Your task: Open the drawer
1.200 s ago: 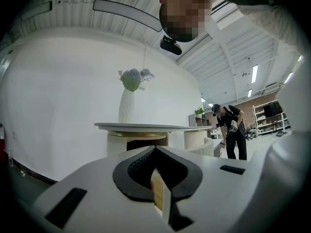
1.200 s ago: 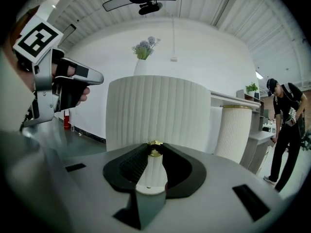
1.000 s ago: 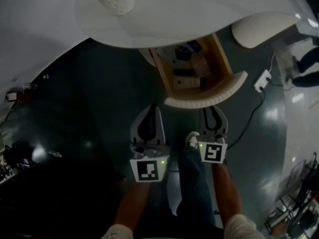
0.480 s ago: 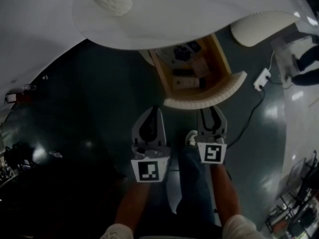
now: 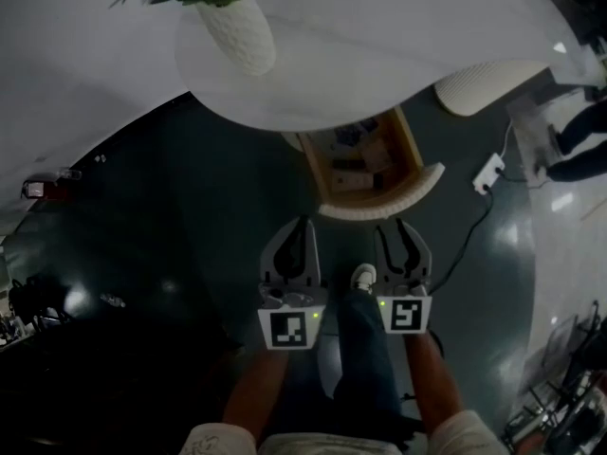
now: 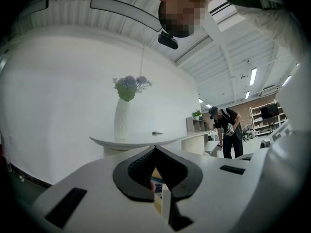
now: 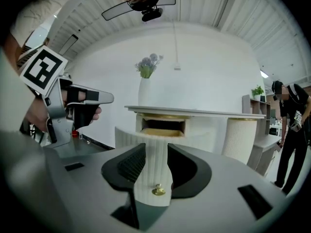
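Observation:
The drawer stands pulled out from under the white table (image 5: 398, 55). Its wooden box holds several small things behind a white ribbed curved front (image 5: 379, 205). In the right gripper view that front (image 7: 153, 144) and its gold knob (image 7: 158, 190) show between the jaws. My right gripper (image 5: 396, 226) (image 7: 155, 149) hangs just short of the front; its jaws have just been opening, stand apart, and the pads press on nothing. My left gripper (image 5: 302, 222) (image 6: 155, 148) is beside it, jaws shut and empty.
A white vase (image 5: 237, 31) (image 6: 121, 123) with flowers stands on the table. A ribbed white pedestal (image 5: 469, 88) is at the right, with a power strip (image 5: 491, 171) and cable on the dark floor. Another person (image 6: 228, 130) stands further right. My shoe (image 5: 364, 277) is between the grippers.
Both grippers have lifted and sit a little back from the drawer front. The right jaws have spread wider. The head view has tilted, so the vase and flowers now show in full.

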Action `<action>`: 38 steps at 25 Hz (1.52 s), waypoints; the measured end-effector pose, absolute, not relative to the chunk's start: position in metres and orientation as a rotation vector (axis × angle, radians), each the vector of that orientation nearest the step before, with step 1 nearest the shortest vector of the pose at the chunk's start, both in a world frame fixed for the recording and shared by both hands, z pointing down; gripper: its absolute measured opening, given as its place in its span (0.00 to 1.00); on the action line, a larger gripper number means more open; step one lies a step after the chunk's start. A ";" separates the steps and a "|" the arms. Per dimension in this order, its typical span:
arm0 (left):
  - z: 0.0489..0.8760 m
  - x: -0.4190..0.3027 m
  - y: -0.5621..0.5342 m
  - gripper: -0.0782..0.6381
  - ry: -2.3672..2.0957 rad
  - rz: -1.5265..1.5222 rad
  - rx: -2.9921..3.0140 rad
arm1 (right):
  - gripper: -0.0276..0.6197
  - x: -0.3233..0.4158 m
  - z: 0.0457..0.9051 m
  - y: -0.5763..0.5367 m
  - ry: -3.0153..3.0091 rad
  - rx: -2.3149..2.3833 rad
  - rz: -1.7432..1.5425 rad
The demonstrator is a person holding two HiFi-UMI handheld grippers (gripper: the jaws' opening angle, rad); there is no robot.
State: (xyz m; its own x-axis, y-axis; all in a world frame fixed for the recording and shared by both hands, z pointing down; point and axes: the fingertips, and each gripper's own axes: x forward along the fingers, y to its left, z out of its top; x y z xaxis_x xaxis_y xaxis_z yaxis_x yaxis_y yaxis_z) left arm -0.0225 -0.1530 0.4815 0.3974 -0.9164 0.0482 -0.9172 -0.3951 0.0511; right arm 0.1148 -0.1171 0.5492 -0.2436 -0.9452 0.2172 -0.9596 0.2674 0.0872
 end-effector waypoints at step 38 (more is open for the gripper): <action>0.182 -0.049 -0.134 0.10 -1.804 -0.160 2.684 | 0.05 0.082 0.185 -0.130 -2.557 1.909 -0.246</action>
